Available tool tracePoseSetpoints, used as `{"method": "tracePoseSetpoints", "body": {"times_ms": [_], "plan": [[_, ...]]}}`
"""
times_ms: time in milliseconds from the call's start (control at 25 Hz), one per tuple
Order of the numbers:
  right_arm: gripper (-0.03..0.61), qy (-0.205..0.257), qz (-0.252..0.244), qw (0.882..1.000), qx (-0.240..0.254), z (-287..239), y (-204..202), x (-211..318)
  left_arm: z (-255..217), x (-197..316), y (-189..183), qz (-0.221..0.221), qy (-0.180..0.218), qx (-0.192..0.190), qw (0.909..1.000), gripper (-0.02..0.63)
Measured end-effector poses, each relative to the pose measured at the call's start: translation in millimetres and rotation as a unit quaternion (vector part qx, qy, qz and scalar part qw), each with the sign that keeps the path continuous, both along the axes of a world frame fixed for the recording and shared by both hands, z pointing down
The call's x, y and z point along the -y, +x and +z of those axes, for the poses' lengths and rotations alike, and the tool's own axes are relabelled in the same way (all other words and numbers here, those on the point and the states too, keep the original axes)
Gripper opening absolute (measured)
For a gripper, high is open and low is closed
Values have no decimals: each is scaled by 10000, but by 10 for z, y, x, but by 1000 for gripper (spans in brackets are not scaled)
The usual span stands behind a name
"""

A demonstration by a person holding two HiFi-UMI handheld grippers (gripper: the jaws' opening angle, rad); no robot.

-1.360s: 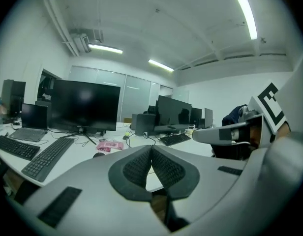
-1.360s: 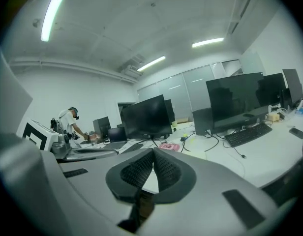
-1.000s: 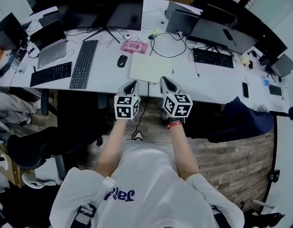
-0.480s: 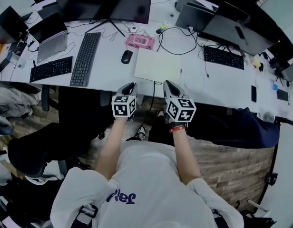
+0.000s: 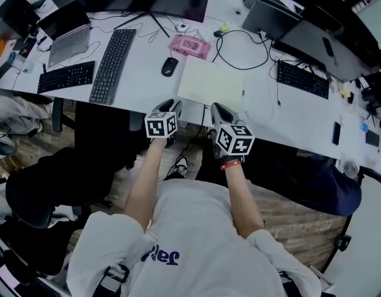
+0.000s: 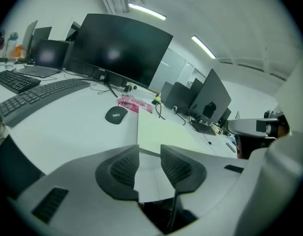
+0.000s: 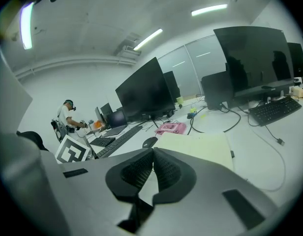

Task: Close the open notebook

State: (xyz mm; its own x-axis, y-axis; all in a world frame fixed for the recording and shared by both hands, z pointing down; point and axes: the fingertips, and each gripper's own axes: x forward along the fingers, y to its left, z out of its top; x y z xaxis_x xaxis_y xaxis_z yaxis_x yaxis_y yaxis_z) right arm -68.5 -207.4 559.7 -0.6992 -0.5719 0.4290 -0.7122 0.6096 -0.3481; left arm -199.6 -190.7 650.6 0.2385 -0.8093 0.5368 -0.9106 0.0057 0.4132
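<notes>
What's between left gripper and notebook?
Only bare desk between left gripper and notebook, shown in left gripper view. The jaws have just been opening, nothing between them.

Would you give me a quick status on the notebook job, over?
Left gripper open, jaws just been opening, nothing between; right gripper shut, empty. Notebook flat on desk, untouched, just ahead of both. Mouse beside its left edge, clear.
</notes>
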Motion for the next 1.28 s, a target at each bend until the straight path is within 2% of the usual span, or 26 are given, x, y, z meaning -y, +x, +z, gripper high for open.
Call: {"method": "tracePoseSetpoints", "body": {"times_ms": [160,600,800,960,1280], "plan": [[15,-62,-68,10000,27,54,2,103,151,136,-5,-99,-186,-145,9997,169],[15,-159,-40,9999,32,155,138,367,367,377,-35,-277,-658,-164,9973,172],[14,-164,125,9998,46,143,215,448,378,413,12,-196,-712,-204,9971,168],[14,-193,298,9993,110,158,285,499,385,419,20,-219,-731,-236,9968,136],[15,-180,439,9984,304,90,322,549,267,415,42,-232,-618,-163,9977,118]]}}
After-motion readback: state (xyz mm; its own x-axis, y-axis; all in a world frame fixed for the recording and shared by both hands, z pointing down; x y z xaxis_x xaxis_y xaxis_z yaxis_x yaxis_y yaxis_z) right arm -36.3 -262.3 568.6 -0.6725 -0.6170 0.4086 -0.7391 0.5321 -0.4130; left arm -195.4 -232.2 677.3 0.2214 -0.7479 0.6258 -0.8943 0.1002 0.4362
